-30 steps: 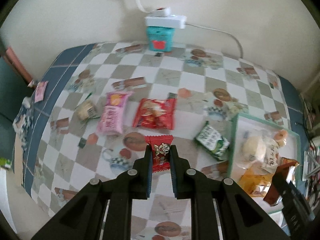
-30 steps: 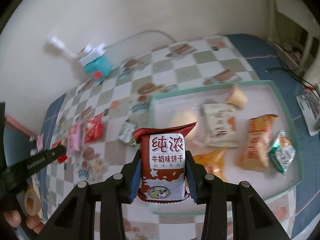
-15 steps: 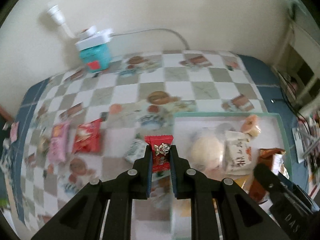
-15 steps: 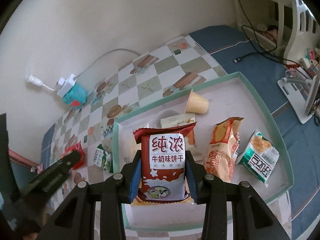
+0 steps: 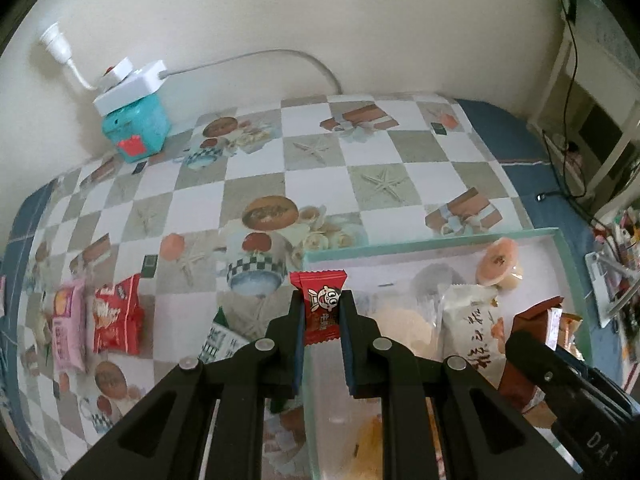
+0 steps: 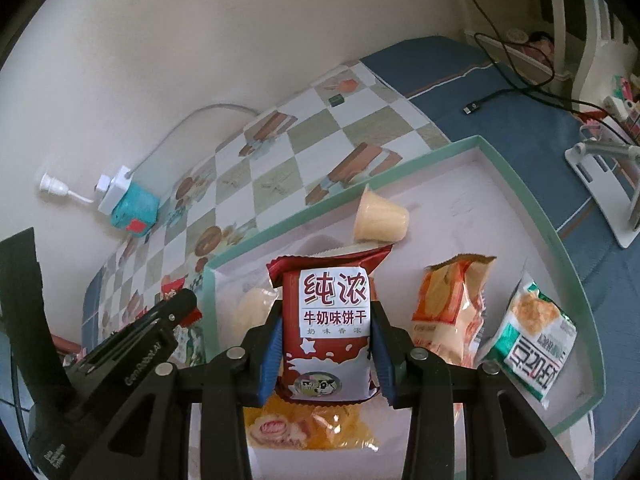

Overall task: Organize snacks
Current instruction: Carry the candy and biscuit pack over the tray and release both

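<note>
My left gripper [image 5: 321,312] is shut on a small red candy packet [image 5: 320,306], held above the left rim of the green-edged tray [image 5: 432,242]. My right gripper [image 6: 326,344] is shut on a red-and-white milk biscuit packet [image 6: 328,328], held over the tray [image 6: 552,236]. The tray holds an orange jelly cup [image 6: 378,216], an orange snack bag [image 6: 448,304], a green-and-white packet [image 6: 528,340], a white packet [image 5: 472,328] and a yellow bag [image 6: 304,428]. The right gripper's packet shows in the left wrist view [image 5: 532,328].
On the checkered tablecloth left of the tray lie a red bag [image 5: 118,316], a pink bag [image 5: 68,328] and a green-and-white packet [image 5: 218,342]. A teal box with a white power strip [image 5: 134,110] stands by the back wall. Cables and a white stand [image 6: 604,172] lie right.
Both grippers have moved right with their packets. The left one went from over the loose snacks to the tray's left rim. The right one is further over the tray.
</note>
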The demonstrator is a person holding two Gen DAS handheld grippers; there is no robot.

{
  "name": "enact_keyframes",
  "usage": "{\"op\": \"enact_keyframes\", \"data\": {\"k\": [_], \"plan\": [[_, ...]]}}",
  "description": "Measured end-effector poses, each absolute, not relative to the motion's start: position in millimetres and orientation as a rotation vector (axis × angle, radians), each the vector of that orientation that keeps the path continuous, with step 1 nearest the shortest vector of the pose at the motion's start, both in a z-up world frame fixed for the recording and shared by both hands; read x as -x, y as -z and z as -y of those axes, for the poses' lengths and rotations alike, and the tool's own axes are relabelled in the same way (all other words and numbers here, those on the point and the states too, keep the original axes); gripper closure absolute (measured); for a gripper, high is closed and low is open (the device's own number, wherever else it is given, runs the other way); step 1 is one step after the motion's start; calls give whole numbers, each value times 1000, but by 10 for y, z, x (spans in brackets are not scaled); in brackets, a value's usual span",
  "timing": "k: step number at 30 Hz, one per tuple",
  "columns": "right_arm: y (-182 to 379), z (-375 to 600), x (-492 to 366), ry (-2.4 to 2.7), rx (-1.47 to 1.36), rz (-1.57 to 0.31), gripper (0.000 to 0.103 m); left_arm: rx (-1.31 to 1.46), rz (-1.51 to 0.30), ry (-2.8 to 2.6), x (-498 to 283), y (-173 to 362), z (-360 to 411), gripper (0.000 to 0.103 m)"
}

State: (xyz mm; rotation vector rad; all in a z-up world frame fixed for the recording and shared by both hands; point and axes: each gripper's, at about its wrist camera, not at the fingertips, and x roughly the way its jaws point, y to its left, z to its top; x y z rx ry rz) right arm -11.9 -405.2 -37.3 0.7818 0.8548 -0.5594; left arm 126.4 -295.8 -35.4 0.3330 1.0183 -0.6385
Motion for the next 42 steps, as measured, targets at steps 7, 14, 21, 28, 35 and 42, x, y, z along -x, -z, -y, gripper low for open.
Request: {"op": "enact_keyframes", "data": {"k": [7,14,21,28,35,42], "plan": [[504,4132,100,568,-800,-868,61,-338,-1045,653,-1264,489,3072,87],[495,4160,117,587,-796,-867,61,-333,-1042,661,-1204,504,3101,86],[457,4146,105,596,-774,-872,61,-305,-1044,660,-1191,483,3047,86],[402,4131,97,608,-746,-875,61,-250,-1048,647,-1220,422,2933,60],[352,4089,56,621,-689,-899,52,-212,-1126,508,-1339,362,2682,40],[334,4077,53,650,-650,-927,32,-233,-1165,351,-1447,347,2414,22]]}}
